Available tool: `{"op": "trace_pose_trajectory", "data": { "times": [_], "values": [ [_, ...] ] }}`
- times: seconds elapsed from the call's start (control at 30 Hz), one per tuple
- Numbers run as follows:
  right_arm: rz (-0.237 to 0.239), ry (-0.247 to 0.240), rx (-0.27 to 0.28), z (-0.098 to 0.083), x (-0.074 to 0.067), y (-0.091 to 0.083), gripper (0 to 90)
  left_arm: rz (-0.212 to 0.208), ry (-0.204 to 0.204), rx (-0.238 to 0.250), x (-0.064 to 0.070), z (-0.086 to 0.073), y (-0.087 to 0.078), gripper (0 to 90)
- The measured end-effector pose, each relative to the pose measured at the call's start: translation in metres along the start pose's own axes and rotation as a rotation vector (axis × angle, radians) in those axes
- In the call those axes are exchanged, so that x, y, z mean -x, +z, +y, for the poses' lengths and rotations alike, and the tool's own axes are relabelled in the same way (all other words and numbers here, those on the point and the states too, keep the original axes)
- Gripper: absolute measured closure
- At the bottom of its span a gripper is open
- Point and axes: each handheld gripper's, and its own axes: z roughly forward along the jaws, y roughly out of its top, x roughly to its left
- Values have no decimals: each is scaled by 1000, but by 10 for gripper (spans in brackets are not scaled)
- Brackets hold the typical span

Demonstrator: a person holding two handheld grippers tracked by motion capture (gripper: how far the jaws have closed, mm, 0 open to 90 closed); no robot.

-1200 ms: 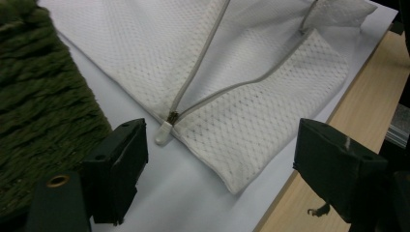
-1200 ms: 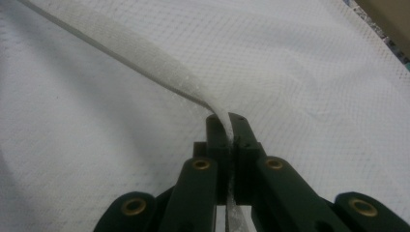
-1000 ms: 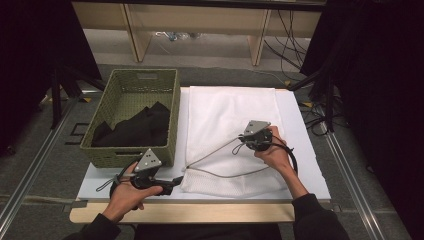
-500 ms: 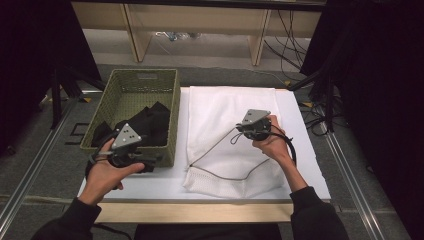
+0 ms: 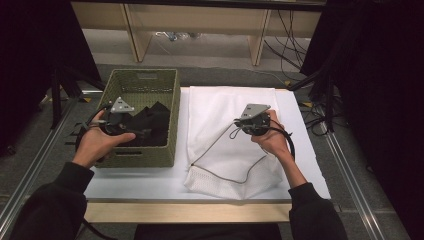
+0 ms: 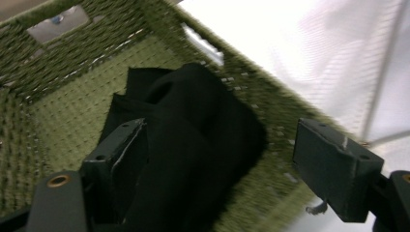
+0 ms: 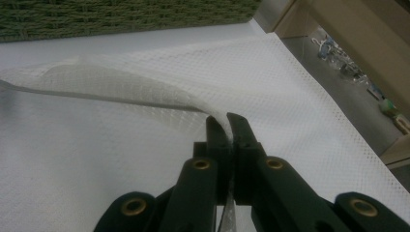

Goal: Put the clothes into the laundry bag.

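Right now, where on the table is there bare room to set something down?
The white table is bare in front of the green basket, along the near edge, and in a strip right of the white mesh bag. The basket holds black cloth, under the left gripper.

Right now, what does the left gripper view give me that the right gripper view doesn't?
Left gripper view alone: the black cloth lying in the basket, framed by the left tool, whose jaws stand wide open around nothing. Right gripper view alone: the right tool shut on a raised fold of the white mesh bag. Shared: the green woven basket and the white mesh bag on the table.
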Motion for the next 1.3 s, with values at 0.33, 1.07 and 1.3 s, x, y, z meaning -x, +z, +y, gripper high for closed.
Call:
{"op": "trace_pose_trajectory", "data": {
  "times": [0.33, 1.07, 1.3],
  "values": [
    [-11, -13, 11, 3, 6, 0, 895, 6, 20, -73, -20, 5, 24, 199],
    [11, -12, 7, 1, 7, 1, 894, -62, 124, -260, -49, 1, 95, 190],
    [13, -7, -6, 0, 5, 3, 894, -37, 113, -317, -47, -15, 122, 170]
  ]
}}
